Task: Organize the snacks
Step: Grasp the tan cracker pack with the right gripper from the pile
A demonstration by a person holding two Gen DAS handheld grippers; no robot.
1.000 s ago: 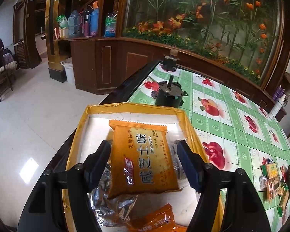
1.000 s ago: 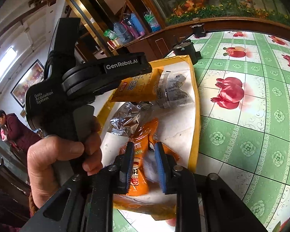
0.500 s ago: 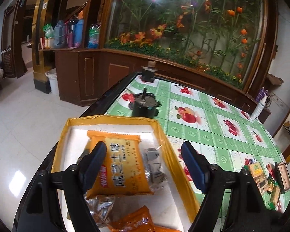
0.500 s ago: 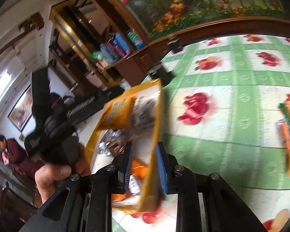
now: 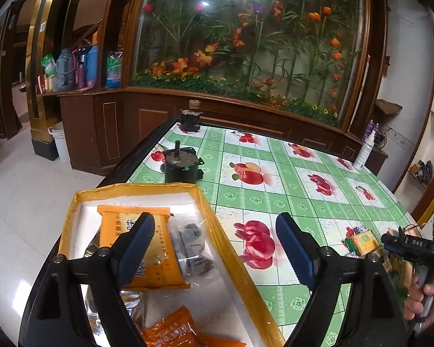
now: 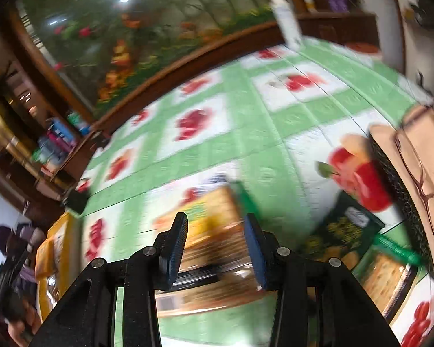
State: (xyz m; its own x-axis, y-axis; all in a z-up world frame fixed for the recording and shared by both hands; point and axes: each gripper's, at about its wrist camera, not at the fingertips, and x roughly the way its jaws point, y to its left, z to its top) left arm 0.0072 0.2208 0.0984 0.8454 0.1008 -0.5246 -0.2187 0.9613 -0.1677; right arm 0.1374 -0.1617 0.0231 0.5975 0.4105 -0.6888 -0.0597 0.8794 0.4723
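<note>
Above yellow-rimmed tray [image 5: 237,263]: left tongs [image 5: 214,248] widening, empty; right tongs [image 6: 215,248] opening, empty.

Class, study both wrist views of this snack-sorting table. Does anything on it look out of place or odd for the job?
Yes. Two dark motor-like metal parts stand on the fruit-print tablecloth beyond the yellow tray: one just past its far rim, another at the table's far edge. They are hardware, not snacks. Nothing looks spilled.

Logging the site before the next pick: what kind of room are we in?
Probably a home dining or living room: a table with a fruit-print tablecloth, a large built-in flower display in wood cabinetry, and a shelf of bottles.
</note>
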